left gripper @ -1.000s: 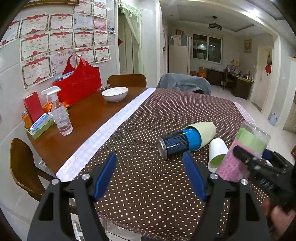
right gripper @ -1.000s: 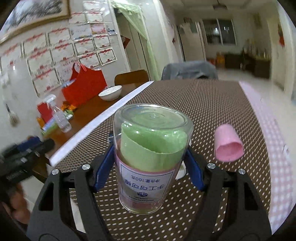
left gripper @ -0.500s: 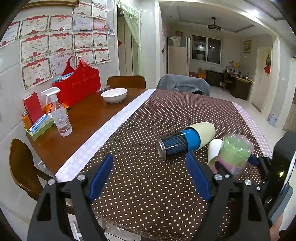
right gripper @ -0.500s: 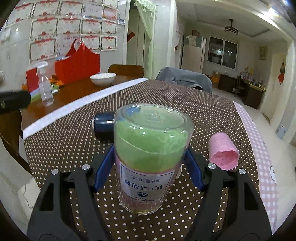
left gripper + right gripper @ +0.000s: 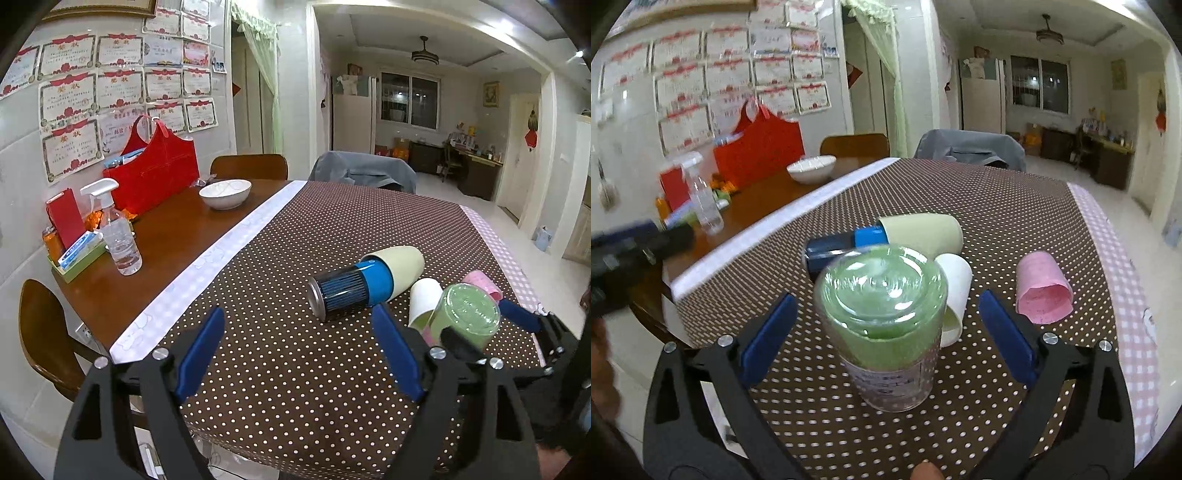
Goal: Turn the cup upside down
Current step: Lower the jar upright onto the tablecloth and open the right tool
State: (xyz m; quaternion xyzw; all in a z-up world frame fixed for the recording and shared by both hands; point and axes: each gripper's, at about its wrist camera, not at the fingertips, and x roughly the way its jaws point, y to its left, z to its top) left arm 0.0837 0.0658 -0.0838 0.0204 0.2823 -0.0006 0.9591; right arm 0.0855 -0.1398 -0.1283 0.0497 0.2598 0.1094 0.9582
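A clear plastic cup (image 5: 886, 325) with a green liner stands upside down on the dotted brown tablecloth (image 5: 997, 206), base up. My right gripper (image 5: 886, 328) is open, its blue pads apart on both sides of the cup and clear of it. The cup also shows in the left wrist view (image 5: 466, 318), at the right, with the right gripper (image 5: 480, 332) around it. My left gripper (image 5: 301, 352) is open and empty above the table's near edge.
A blue and black canister in a beige cup (image 5: 365, 284) lies on its side mid-table. A white paper cup (image 5: 955, 295) and a pink cup (image 5: 1043, 291) lie beside the clear cup. A bowl (image 5: 225, 192), spray bottle (image 5: 118, 232) and red bag (image 5: 155, 173) sit at the left.
My right gripper has opened and let go of the clear cup, which now stands upside down on the cloth. The left gripper has barely moved.
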